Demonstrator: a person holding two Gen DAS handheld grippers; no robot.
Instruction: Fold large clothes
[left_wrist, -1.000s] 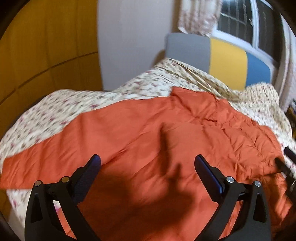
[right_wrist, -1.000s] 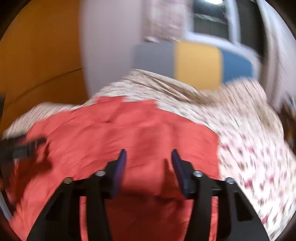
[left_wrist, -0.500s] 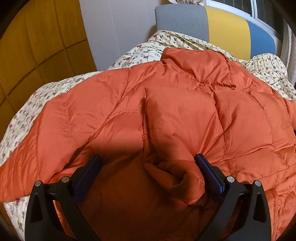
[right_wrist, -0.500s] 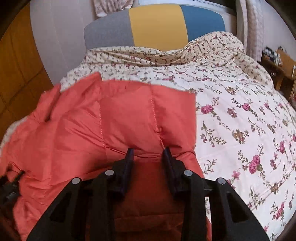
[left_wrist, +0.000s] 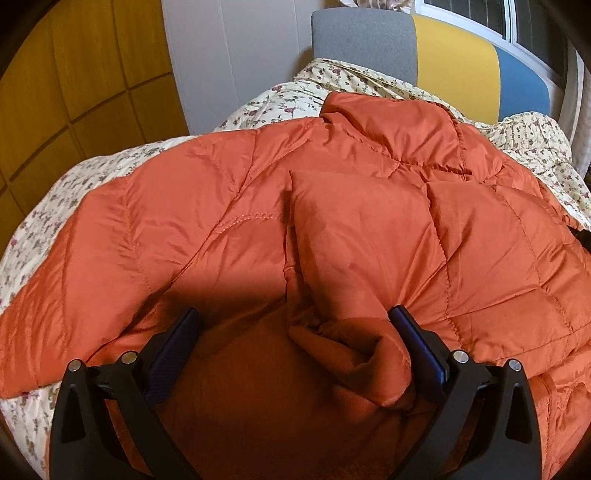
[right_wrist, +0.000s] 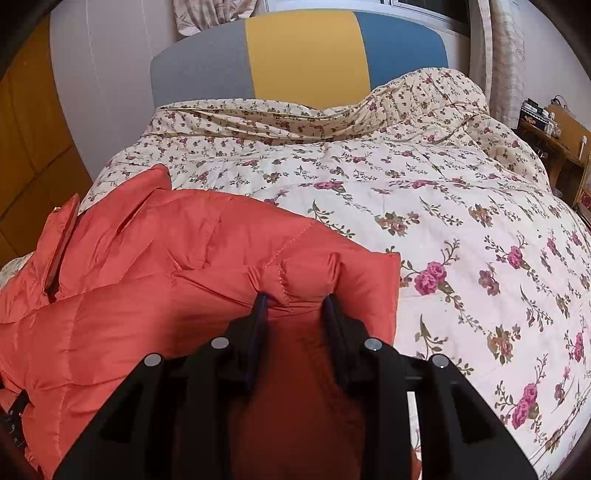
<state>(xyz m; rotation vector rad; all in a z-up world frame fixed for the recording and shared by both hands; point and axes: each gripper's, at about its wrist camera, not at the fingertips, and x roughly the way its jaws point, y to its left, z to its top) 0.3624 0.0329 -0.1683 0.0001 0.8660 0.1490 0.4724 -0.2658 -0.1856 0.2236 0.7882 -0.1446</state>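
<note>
An orange quilted puffer jacket (left_wrist: 332, 206) lies spread on the floral bed cover, collar toward the headboard, a sleeve reaching left. My left gripper (left_wrist: 293, 321) is open wide, its fingers straddling a bunched fold of the jacket's lower edge. In the right wrist view the jacket (right_wrist: 155, 266) fills the left half. My right gripper (right_wrist: 295, 301) is narrowed on a pinched fold of the jacket's right edge, with fabric bulging between the fingers.
The floral quilt (right_wrist: 461, 229) covers the bed to the right. A grey, yellow and blue headboard (right_wrist: 306, 51) stands behind. A wooden wardrobe (left_wrist: 74, 74) is on the left, a wooden side table (right_wrist: 561, 136) at the far right.
Both grippers came down close to the jacket. The right gripper narrowed and took a fold of the jacket's edge. The left gripper stayed open over the hem.
</note>
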